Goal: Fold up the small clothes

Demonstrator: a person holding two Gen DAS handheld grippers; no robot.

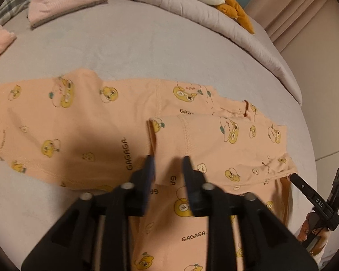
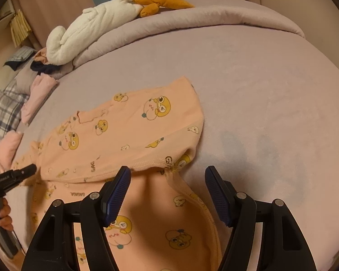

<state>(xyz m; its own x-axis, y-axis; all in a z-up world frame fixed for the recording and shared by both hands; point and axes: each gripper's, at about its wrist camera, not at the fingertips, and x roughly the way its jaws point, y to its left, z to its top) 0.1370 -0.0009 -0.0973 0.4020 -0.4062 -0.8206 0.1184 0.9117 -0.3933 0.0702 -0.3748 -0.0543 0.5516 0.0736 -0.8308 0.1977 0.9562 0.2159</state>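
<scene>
A peach child's garment [image 1: 79, 126] printed with yellow cartoon ducks and "GAGAGA" lies spread on a lilac bed [image 1: 147, 45]. One part is folded over on the right [image 1: 226, 144]. My left gripper [image 1: 168, 162] hovers just above that folded edge, its jaws part open and blurred by motion, nothing between them. In the right wrist view the same garment [image 2: 128, 131] lies flat with a sleeve folded across. My right gripper [image 2: 167, 180] is wide open above the seam, empty. The left gripper's tip [image 2: 24, 171] shows at the left of that view.
Folded pink clothes [image 1: 65, 2] sit at the bed's far left. A white plush with orange feet [image 2: 90, 29] lies on the rolled lilac duvet [image 2: 214, 20] at the back. Plaid fabric [image 2: 4, 113] and more pink pieces [image 2: 9, 149] lie at the left edge.
</scene>
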